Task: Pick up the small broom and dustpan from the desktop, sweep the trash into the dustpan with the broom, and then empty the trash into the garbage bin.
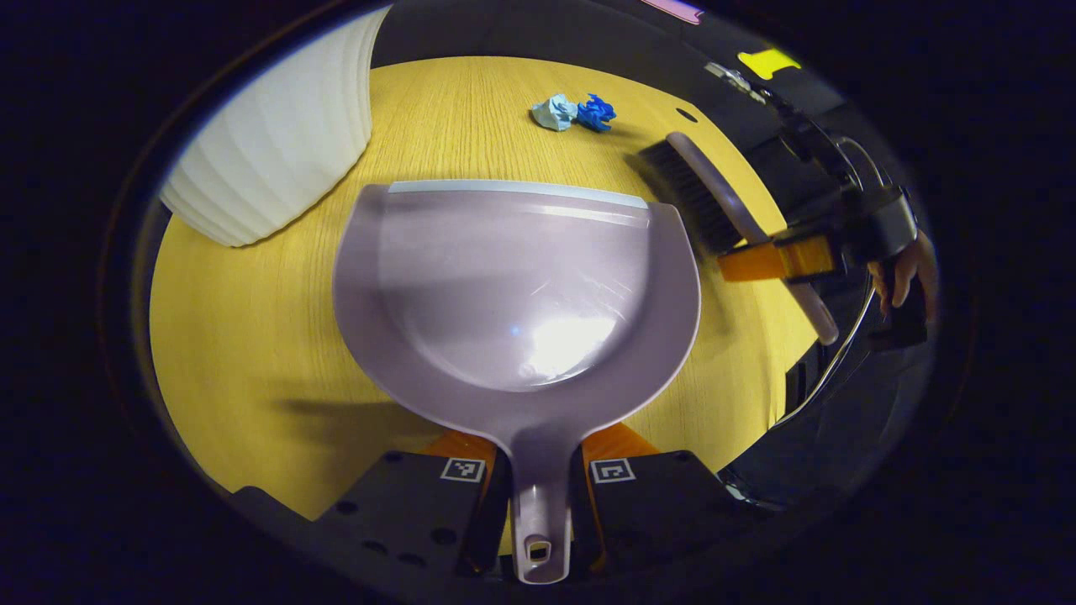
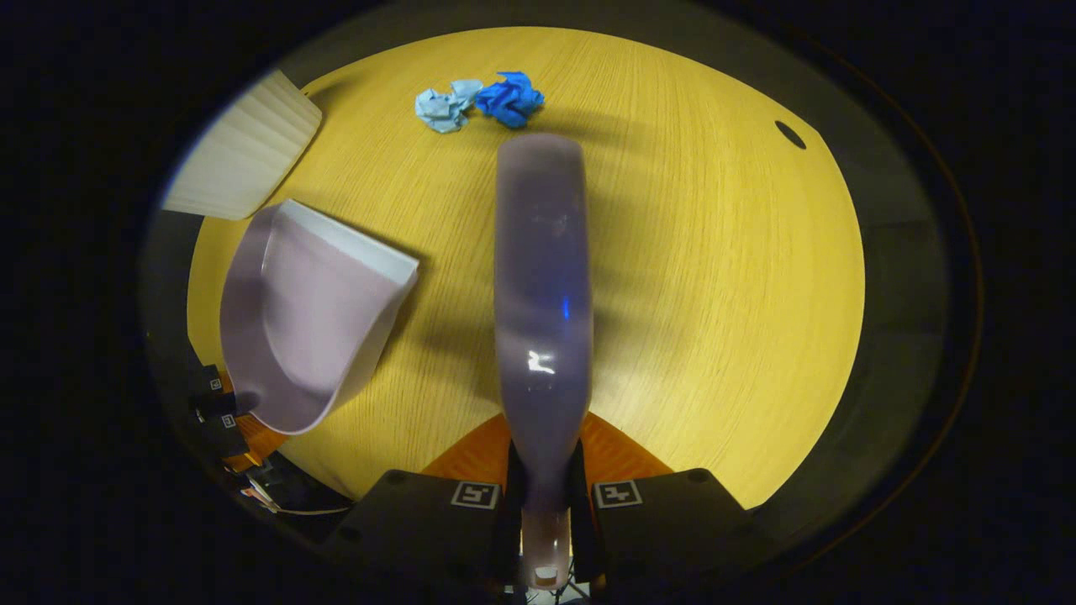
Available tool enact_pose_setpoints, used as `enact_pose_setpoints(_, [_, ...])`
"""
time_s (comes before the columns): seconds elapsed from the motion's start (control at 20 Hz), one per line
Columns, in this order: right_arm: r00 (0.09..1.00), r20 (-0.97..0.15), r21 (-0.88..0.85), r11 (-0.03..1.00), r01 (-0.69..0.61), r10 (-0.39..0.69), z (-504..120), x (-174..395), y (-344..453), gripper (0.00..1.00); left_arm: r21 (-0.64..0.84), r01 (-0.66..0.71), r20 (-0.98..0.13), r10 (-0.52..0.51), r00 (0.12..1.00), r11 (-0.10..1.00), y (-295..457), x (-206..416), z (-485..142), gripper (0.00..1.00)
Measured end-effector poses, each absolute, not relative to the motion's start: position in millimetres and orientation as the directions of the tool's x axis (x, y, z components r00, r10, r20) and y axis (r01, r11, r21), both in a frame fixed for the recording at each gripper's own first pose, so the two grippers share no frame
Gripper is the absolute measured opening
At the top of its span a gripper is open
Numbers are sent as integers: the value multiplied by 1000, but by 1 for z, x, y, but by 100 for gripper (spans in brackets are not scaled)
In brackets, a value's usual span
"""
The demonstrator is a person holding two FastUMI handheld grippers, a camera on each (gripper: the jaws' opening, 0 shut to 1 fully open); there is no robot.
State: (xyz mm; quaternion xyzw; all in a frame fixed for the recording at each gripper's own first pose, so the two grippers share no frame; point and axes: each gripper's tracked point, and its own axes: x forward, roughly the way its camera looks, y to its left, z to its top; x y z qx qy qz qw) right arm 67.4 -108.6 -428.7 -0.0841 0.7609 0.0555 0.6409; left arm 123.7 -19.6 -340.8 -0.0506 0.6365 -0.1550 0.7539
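Observation:
The mauve dustpan (image 1: pixel 517 277) spreads in front of my left gripper (image 1: pixel 540 496), which is shut on its handle; its grey lip points toward the trash. Two crumpled paper balls, a pale blue ball (image 1: pixel 554 112) and a dark blue ball (image 1: pixel 596 113), lie side by side far up the wooden desktop (image 1: pixel 252 336). In the left gripper view the small broom (image 1: pixel 710 202) hangs at the right with its dark bristles down, held by the other gripper (image 1: pixel 777 259). My right gripper (image 2: pixel 545 500) is shut on the broom's handle (image 2: pixel 542 286), the head aimed at the paper balls (image 2: pixel 475 101). The dustpan (image 2: pixel 307 323) sits to its left.
A white ribbed garbage bin (image 1: pixel 277 134) stands at the far left of the desktop, also seen as the bin (image 2: pixel 244 160) in the right gripper view. A small dark hole (image 2: pixel 790 133) marks the desktop's far right. A hand (image 1: pixel 904 273) holds the other gripper past the table's right edge.

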Motion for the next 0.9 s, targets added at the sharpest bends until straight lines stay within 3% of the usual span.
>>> enact_pose_setpoints(0.2, [-89, -995, -34, 975, -218, -55, -424, 135, -111, 26, -184, 251, -969, -219, 117, 950, 5, 126, -342, 30])
enact_pose_setpoints(0.5, [-9, -987, -146, 931, -334, -158, -444, 223, -139, 27, -215, 284, -971, -237, 45, 934, 20, 146, -333, 29])
enact_pose_setpoints(0.75, [-2, -980, -178, 889, -421, -197, -476, 265, -144, 26, -192, 376, -978, -210, 5, 907, 22, 171, -330, 29])
enact_pose_setpoints(0.9, [-46, -988, -108, 866, -488, -148, -493, 256, -123, 25, -189, 405, -979, -203, -7, 895, 22, 181, -329, 29])
